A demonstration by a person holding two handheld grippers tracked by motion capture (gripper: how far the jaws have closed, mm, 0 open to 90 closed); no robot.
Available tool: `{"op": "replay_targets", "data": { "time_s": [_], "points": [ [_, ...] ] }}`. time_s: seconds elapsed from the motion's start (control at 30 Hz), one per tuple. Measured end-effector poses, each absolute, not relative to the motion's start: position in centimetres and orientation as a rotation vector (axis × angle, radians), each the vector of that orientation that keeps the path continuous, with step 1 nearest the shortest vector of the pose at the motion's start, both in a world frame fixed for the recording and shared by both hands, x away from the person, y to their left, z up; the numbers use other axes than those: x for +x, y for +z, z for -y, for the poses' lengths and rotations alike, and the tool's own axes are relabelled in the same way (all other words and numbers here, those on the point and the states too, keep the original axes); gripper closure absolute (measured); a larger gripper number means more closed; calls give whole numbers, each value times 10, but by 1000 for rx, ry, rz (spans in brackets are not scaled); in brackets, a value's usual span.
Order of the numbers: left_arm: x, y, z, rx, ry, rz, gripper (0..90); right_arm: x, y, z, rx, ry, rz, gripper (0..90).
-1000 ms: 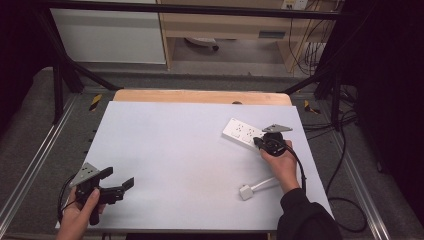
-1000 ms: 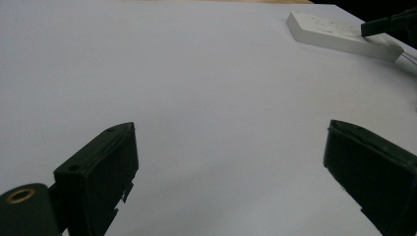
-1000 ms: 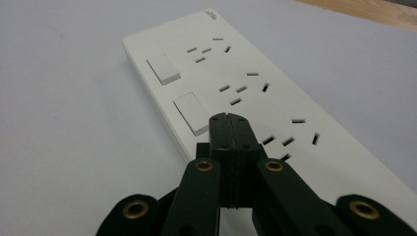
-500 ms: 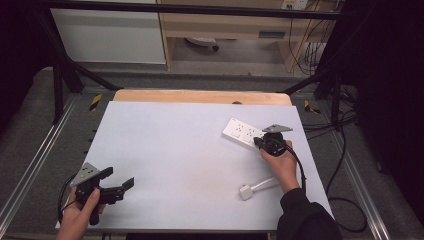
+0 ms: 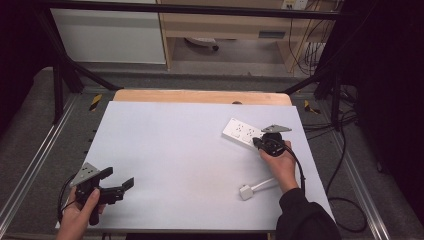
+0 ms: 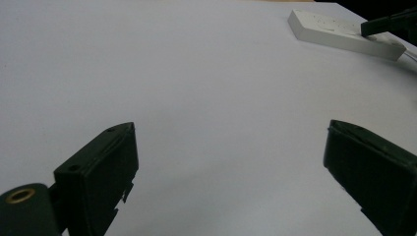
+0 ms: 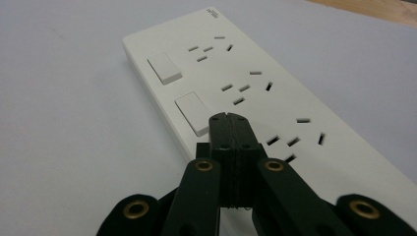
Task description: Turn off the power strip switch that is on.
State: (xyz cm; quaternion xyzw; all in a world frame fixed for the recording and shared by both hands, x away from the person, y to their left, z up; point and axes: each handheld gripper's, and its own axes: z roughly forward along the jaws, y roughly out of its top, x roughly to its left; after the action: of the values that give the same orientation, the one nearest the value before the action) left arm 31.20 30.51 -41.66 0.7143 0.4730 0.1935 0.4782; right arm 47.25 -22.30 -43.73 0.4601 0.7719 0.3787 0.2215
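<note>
A white power strip [image 5: 240,132] with several sockets lies at the table's right, and it is also at the top right of the left gripper view [image 6: 339,34]. My right gripper [image 5: 256,142] is shut with nothing held. In the right gripper view its closed tips [image 7: 227,118] sit over the near end of the strip's second rocker switch [image 7: 193,112] on the power strip [image 7: 275,98]. Whether they press it I cannot tell. My left gripper [image 5: 119,178] stands open near the front left corner, with only bare table between its jaws [image 6: 231,147].
A white plug with a short cable [image 5: 246,191] lies on the white table [image 5: 175,145] beside the right forearm. A wooden strip [image 5: 200,96] runs along the far edge. Black frame legs and loose cables [image 5: 345,125] stand around the table.
</note>
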Motion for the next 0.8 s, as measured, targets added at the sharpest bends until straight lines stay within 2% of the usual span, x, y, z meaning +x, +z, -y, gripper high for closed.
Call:
{"op": "replay_targets", "data": {
  "time_s": [0.8],
  "points": [
    [312, -416, -305, 1741, 473, -1155, 63, 472, -437, 222, 1265, 1041, -2130, 900]
  ]
}}
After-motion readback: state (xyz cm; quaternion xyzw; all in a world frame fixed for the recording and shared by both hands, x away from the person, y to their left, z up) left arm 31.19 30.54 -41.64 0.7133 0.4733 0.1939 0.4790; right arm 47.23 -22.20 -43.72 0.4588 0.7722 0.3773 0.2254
